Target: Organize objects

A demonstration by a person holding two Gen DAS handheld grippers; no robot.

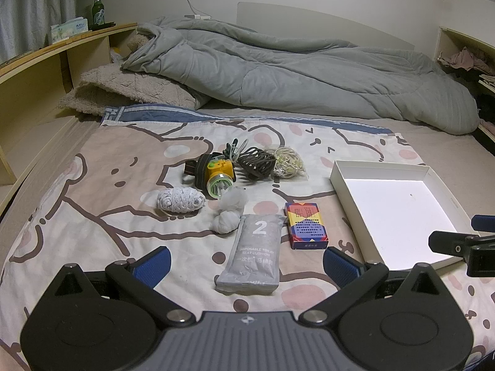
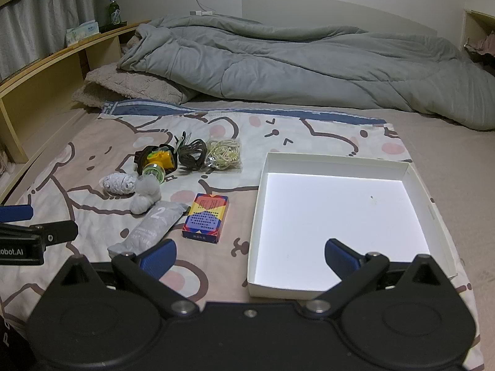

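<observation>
Several small items lie on a cartoon-print sheet: a grey toilet seat cushion pack (image 1: 252, 252) (image 2: 151, 227), a colourful card box (image 1: 306, 225) (image 2: 206, 218), white cloth balls (image 1: 228, 213) (image 2: 145, 196), a patterned roll (image 1: 180, 201) (image 2: 119, 184), a yellow headlamp (image 1: 218, 174) (image 2: 157, 162), a dark cord bundle (image 1: 256, 162) (image 2: 192, 153) and a pale string bundle (image 1: 287, 162) (image 2: 224, 153). To their right sits a shallow white box (image 1: 346, 171) (image 2: 334, 159), nothing in it. My left gripper (image 1: 247, 264) hovers open just short of the grey pack. My right gripper (image 2: 250, 258) hovers open over the box's near left corner.
A rumpled grey duvet (image 1: 278, 71) (image 2: 309, 61) and a beige pillow (image 1: 123, 89) fill the back of the bed. A wooden shelf (image 1: 62, 49) with a green bottle (image 1: 98, 7) and tissue pack runs along the left. Bare sheet lies left of the items.
</observation>
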